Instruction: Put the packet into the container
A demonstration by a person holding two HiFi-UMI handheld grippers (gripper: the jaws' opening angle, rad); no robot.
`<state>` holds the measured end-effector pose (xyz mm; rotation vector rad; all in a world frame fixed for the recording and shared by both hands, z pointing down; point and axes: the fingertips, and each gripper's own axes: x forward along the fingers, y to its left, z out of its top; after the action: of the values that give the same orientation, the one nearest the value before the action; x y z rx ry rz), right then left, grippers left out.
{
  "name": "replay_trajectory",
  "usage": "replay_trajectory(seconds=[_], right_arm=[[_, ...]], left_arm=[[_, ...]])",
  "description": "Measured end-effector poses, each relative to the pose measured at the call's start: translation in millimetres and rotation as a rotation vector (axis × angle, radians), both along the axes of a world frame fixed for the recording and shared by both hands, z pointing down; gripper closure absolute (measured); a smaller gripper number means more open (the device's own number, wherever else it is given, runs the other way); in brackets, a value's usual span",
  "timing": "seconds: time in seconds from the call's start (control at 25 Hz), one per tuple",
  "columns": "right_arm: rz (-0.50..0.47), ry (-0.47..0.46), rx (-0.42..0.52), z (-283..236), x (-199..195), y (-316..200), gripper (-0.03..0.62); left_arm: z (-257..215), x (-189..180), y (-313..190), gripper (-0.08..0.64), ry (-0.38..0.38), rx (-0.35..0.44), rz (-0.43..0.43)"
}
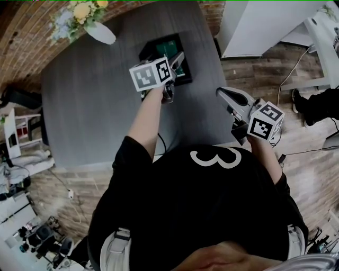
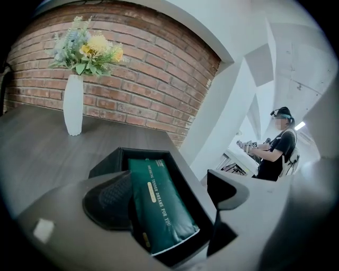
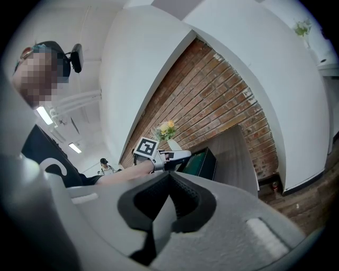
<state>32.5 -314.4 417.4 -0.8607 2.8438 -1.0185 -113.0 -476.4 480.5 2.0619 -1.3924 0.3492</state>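
While a person stands over a broad grey counter [image 1: 90, 106], a white vase [image 1: 99, 33] of yellow flowers [image 1: 79, 13] stands at its far corner. Toward the far edge sits an open black container [image 2: 106, 164], and the green packet [image 2: 159, 204] lies flat inside it. Just above hangs the left gripper [image 2: 168, 198], jaws spread wide, not pressing the packet. Well apart, near the person's chest, the right gripper [image 3: 169, 197] has its jaws closed together, empty

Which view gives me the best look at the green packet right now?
Left gripper view: the packet lies in the black container, lettering legible. Head view shows only a green strip behind the left gripper; right gripper view, a distant green patch.
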Motion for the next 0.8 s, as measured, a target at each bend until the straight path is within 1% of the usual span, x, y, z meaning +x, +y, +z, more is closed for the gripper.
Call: replay_trajectory(seconds=[0.08, 0.2, 0.28, 0.36, 0.4, 0.48, 0.6, 0.72, 0.8], right_arm=[[-0.002, 0.005, 0.0, 0, 1, 1, 0.591], [-0.007, 0.002, 0.0, -2, 1, 3, 0.591], [-0.015, -0.003, 0.003, -4, 2, 5, 0.591], [-0.024, -0.005, 0.01, -6, 2, 9, 0.591], [-0.029, -0.006, 0.014, -8, 2, 10, 0.591], [-0.037, -0.011, 0.023, -11, 2, 13, 0.591], [-0.046, -0.011, 0.043, -17, 1, 18, 0.591], [-0.053, -0.013, 0.068, -28, -1, 21, 0.591], [-0.062, -0.017, 0.091, -36, -4, 22, 0.591]], left_arm=[[-4, -3, 0, 0.13, 0.011, 0.007, -0.004], [-16, -8, 4, 0.155, 0.034, 0.043, -0.012], [-26, -11, 9, 0.182, 0.057, 0.069, -0.019], [-36, -10, 17, 0.223, 0.089, 0.085, -0.009], [-42, -9, 22, 0.254, 0.109, 0.092, 0.003], [-57, -5, 34, 0.278, 0.141, 0.112, 0.03], [-82, -1, 55, 0.342, 0.155, 0.167, 0.077], [-106, 3, 82, 0.46, 0.204, 0.213, 0.131], [-121, 7, 100, 0.481, 0.227, 0.245, 0.173]])
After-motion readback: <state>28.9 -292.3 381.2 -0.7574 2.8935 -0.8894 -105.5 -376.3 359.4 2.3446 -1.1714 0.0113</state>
